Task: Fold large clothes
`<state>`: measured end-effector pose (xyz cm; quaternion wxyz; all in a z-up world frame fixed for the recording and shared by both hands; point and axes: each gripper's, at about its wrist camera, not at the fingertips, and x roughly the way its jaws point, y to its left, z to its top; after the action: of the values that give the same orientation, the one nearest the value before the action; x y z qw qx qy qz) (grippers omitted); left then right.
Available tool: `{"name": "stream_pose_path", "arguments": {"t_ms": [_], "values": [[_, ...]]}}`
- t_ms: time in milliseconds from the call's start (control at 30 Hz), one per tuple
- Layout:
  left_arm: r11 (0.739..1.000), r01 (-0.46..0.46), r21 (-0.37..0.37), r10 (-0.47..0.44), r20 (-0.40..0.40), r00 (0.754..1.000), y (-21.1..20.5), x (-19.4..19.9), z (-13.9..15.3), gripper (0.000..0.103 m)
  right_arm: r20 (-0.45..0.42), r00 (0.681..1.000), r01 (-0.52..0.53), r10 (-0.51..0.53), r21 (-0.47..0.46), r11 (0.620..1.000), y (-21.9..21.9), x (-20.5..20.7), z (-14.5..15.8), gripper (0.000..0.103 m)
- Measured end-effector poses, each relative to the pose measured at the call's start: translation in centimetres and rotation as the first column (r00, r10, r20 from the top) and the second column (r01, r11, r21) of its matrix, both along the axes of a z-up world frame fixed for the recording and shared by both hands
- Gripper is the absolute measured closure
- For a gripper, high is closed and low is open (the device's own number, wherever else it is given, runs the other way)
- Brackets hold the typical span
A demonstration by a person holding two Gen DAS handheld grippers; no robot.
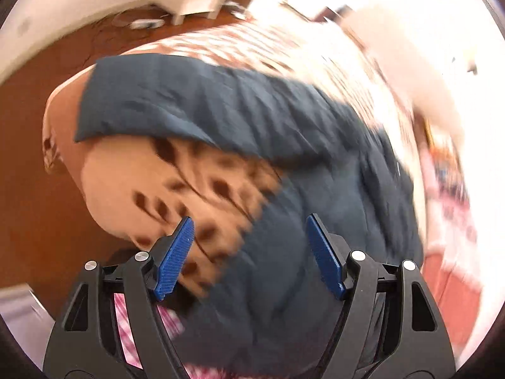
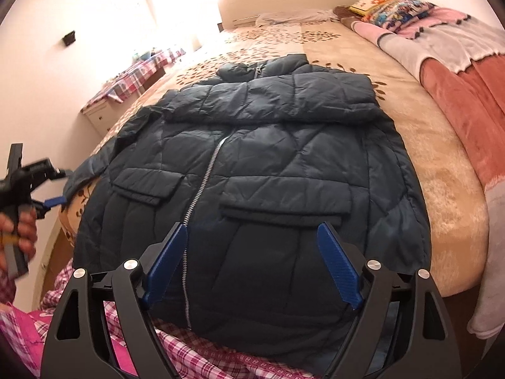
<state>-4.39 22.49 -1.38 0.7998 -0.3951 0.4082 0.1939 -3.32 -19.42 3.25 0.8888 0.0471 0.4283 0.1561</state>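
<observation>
A dark navy puffer jacket (image 2: pixel 252 164) lies front up on the bed, zipper closed, with two flap pockets. One sleeve (image 2: pixel 284 98) is folded across its chest, and the other sleeve (image 2: pixel 104 154) trails towards the bed's left edge. My right gripper (image 2: pixel 252 230) hovers open over the jacket's lower part, nothing between its fingers. My left gripper (image 2: pixel 58 188), held in a hand, sits at the bed's left side close to that sleeve's cuff. In the blurred left wrist view the left gripper (image 1: pixel 249 221) stands open above the jacket (image 1: pixel 252 132) and the bedcover, holding nothing.
The bed has a tan leaf-print cover (image 2: pixel 426 145). A pink and red blanket (image 2: pixel 467 101) and pillows (image 2: pixel 388 6) lie along its right side. A nightstand with a plaid cloth (image 2: pixel 126 85) stands at the left. Brown floor (image 1: pixel 38 173) lies beside the bed. Pink plaid clothing (image 2: pixel 202 350) fills the near edge.
</observation>
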Motion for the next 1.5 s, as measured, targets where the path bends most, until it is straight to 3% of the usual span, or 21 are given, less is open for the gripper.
{"name": "stream_pose_path", "arguments": {"t_ms": [100, 267, 533, 633, 667, 800, 1000, 1100, 1167, 1267, 1333, 1500], "values": [[0.982, -0.129, -0.135, 0.137, 0.049, 0.989, 4.8, 0.1, -2.4, 0.030, -0.006, 1.000, -0.007, 0.007, -0.022, 1.000, 0.7, 0.2, -0.1, 0.021], [0.949, -0.216, -0.231, 0.230, 0.037, 0.972, 8.2, 1.4, -5.6, 0.030, -0.054, 0.998, 0.006, -0.009, -0.052, 0.999, 1.2, 1.2, -0.9, 0.026], [0.925, -0.306, -0.223, 0.329, 0.071, 0.942, 10.2, 3.5, -6.6, 0.034, -0.082, 0.996, 0.034, -0.038, -0.054, 0.998, 1.1, 2.6, -0.8, 0.029], [0.909, -0.375, -0.181, 0.386, 0.024, 0.922, 10.6, 3.8, -6.7, 0.063, -0.093, 0.995, 0.040, -0.044, -0.044, 0.998, 1.1, 3.0, -0.9, 0.030], [0.909, -0.387, -0.153, 0.392, 0.002, 0.920, 10.7, 3.8, -6.7, 0.077, -0.094, 0.994, 0.043, -0.047, -0.042, 0.998, 1.0, 3.0, -0.9, 0.030], [0.928, -0.362, -0.093, 0.367, 0.042, 0.929, 11.4, 3.4, -5.8, 0.096, -0.097, 0.993, 0.058, -0.061, -0.035, 0.998, 0.6, 3.0, -0.9, 0.030], [0.956, -0.265, 0.127, 0.243, 0.164, 0.956, 10.6, 5.2, 1.9, 0.098, -0.093, 0.991, 0.097, -0.097, 0.005, 0.995, -0.8, 2.8, -0.8, 0.030], [0.947, -0.194, 0.255, 0.131, 0.243, 0.961, 9.0, 6.7, 7.3, 0.098, -0.085, 0.990, 0.113, -0.111, 0.024, 0.993, -1.6, 2.9, -0.7, 0.030], [0.928, -0.131, 0.349, 0.025, 0.292, 0.956, 6.7, 7.9, 11.3, 0.098, -0.071, 0.990, 0.124, -0.122, 0.028, 0.992, -2.3, 3.0, -0.5, 0.030], [0.884, -0.021, 0.467, -0.159, 0.342, 0.926, 2.2, 9.9, 16.4, 0.098, -0.047, 0.988, 0.151, -0.149, 0.035, 0.988, -3.6, 3.2, -0.2, 0.031], [0.848, 0.068, 0.525, -0.288, 0.349, 0.892, -1.5, 11.6, 18.9, 0.098, -0.033, 0.984, 0.174, -0.173, 0.032, 0.984, -4.8, 3.5, 0.1, 0.031], [0.762, 0.287, 0.580, -0.537, 0.319, 0.781, -11.0, 15.3, 21.3, 0.098, 0.003, 0.970, 0.243, -0.243, 0.050, 0.969, -8.1, 4.4, 0.7, 0.032]]}}
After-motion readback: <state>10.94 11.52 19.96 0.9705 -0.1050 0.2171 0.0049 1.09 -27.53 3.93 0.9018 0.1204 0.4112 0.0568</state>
